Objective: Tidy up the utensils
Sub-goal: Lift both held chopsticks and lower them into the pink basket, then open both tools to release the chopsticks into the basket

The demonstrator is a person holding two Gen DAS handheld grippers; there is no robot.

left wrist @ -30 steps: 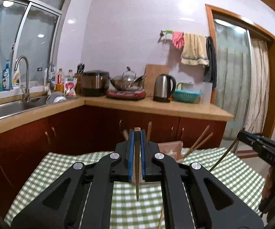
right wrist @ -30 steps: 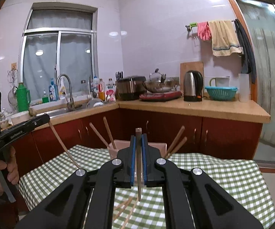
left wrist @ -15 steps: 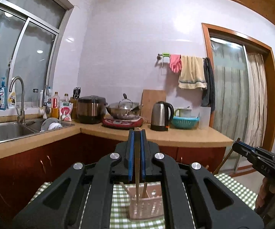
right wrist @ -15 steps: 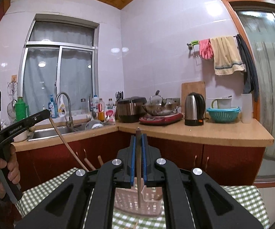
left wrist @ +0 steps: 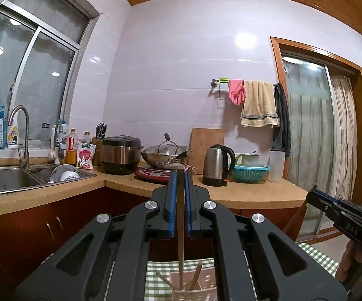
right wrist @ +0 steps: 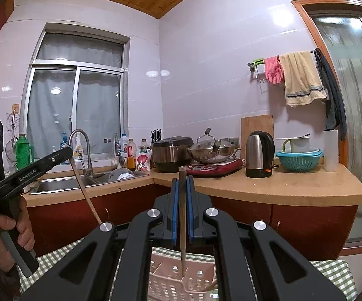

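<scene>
Left wrist view looks along the left gripper (left wrist: 180, 175), whose blue-padded jaws are pressed flat against a single chopstick (left wrist: 180, 228). That stick is plain light wood, slim and straight; it stands upright between the pads, its blunt top level with the fingertips and its lower end reaching down into a pale pink utensil basket (left wrist: 193, 286). The basket is plastic with perforated walls, and it sits on a green-and-white checked tablecloth (left wrist: 316, 255). Two other wooden sticks (left wrist: 196, 276) lean inside it. In the right wrist view the right gripper (right wrist: 182, 179) is likewise closed tight on a darker chopstick (right wrist: 182, 223), brownish with a squared top that pokes just above the fingertips and a shaft that tapers to a fine point. Its tip hangs over the open top of the basket, near the rear wall; whether it touches the plastic I cannot tell. This view shows the basket's round holes and inner dividers more plainly. At the left edge of this view the other gripper appears from the side, held in a hand (right wrist: 10, 235), with its chopstick slanting down from the jaws. Behind everything runs a wooden countertop (right wrist: 281, 188) carrying a steel kettle (right wrist: 259, 154), a lidded wok (right wrist: 211, 150) and a teal colander (right wrist: 298, 160).
</scene>
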